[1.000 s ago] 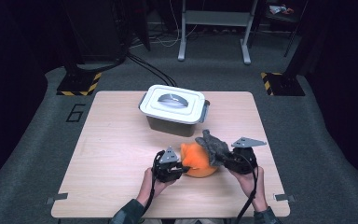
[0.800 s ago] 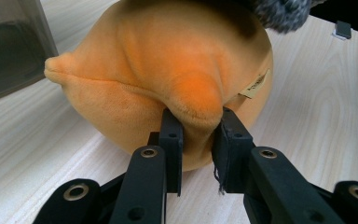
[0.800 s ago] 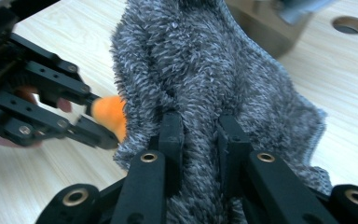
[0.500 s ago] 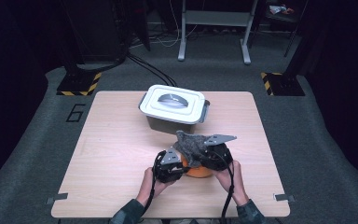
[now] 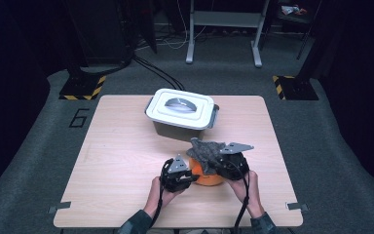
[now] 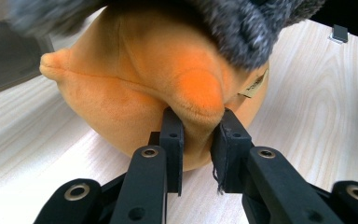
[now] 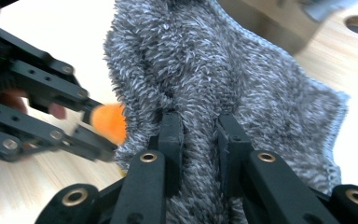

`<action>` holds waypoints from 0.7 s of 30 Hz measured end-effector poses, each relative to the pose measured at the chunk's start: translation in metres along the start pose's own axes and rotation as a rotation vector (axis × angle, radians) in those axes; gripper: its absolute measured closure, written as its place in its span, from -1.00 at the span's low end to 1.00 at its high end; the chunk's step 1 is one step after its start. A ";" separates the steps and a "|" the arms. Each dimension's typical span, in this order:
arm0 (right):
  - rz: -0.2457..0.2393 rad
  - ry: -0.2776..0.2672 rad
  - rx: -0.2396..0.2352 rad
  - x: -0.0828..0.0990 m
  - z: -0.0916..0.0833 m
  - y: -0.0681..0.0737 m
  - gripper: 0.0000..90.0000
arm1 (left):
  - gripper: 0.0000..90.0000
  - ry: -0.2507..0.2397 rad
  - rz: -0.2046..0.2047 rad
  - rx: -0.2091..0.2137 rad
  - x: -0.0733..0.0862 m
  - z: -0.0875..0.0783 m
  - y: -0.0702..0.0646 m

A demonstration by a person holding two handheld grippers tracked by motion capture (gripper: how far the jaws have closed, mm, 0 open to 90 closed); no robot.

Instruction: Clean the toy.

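While fuzzy grey cloth (image 7: 242, 84) drapes round orange plush (image 6: 135, 88).

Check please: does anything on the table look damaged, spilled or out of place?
Nothing stands out. The left gripper pinches a fold of the orange plush toy, and the right gripper holds the grey fluffy cloth over it. The lidded white box sits squarely behind them. I see no spill or tear.

White-lidded grey bin (image 5: 181, 114) on table (image 5: 117, 161)
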State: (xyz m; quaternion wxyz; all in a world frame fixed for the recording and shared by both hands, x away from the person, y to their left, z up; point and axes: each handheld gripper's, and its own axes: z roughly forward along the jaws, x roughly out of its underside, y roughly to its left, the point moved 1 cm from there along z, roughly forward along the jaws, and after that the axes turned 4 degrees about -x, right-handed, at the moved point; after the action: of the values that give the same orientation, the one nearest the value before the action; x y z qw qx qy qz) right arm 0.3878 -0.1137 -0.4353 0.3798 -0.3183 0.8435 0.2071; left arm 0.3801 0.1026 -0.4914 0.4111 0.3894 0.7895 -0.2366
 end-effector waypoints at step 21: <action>0.212 0.038 0.091 0.058 -0.009 -0.062 0.65 | 0.68 -0.001 0.001 0.008 0.001 0.001 -0.001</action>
State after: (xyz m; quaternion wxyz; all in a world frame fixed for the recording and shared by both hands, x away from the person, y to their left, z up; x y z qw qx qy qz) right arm 0.3966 -0.1846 -0.4814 0.3538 -0.2134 0.8881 0.2014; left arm 0.3798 0.1018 -0.4929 0.4104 0.3914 0.7881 -0.2396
